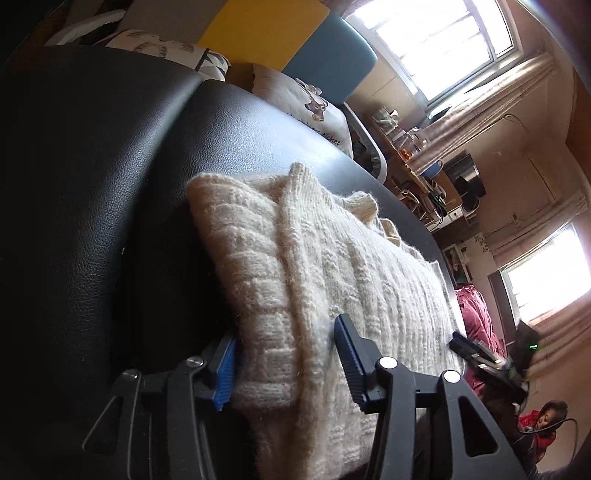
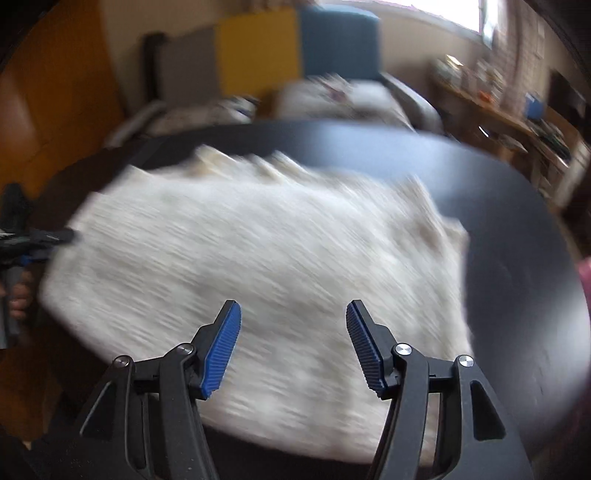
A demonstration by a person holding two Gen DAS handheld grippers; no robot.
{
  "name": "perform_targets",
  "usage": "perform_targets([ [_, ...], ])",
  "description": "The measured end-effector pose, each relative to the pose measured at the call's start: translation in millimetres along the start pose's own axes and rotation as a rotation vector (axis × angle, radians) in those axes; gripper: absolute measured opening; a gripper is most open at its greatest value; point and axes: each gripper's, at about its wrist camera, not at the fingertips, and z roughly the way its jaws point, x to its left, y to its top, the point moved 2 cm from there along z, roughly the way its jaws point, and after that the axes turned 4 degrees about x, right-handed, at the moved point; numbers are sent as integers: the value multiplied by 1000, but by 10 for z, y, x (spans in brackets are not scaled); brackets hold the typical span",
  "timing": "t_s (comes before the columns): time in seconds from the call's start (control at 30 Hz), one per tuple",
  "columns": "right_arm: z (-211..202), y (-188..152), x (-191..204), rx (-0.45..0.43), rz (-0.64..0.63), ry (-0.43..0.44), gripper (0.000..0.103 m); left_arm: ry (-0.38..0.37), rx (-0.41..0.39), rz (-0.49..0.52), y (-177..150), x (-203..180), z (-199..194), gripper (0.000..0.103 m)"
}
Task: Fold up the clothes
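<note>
Straddling a doubled edge of the cream knit sweater [image 1: 314,280] at lower centre, the left tool [image 1: 286,365] stands spread, not pinching. Sweater lies as a compact slab on the black desk [image 1: 110,184]. Right tool [image 2: 293,347] spread above it, view blurred. Pillows [image 1: 317,107] upper centre, clear of the work.

A lived-in home room. Beyond the black padded surface [image 1: 110,166] lie printed pillows [image 1: 310,110], with a yellow board [image 1: 266,29] behind them. To its right stand a cluttered wooden shelf [image 1: 406,158] and curtained windows [image 1: 436,40]; pink bedding [image 1: 476,314] lies just past its edge.
</note>
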Motion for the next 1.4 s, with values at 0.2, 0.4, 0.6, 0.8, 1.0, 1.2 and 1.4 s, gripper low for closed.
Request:
perform_targets([
  [0.2,100,-148,-138,-12,31,36,67,59,-3,73,-22,-125,30,43],
  [0.4,-156,190,-217,-102,30,54,67,74,-32,100,-52,-169,-1,27],
  [0.6,201,434,70,-37,-64,5,67,74,-6,90,-10,-143,25,35],
  [0.8,333,371,106,-55,-44,9,73,73,24,77,39,-110,57,38],
  [1.0,325,378,113,-35,-61,19,73,86,-40,102,0,-212,-17,20],
  [1.2,127,485,261,-39,-146,45,48,73,-75,79,-4,-296,-133,19],
  [1.4,352,419,547,49,-302,73,45,-1,-91,2,-16,-213,-190,19],
])
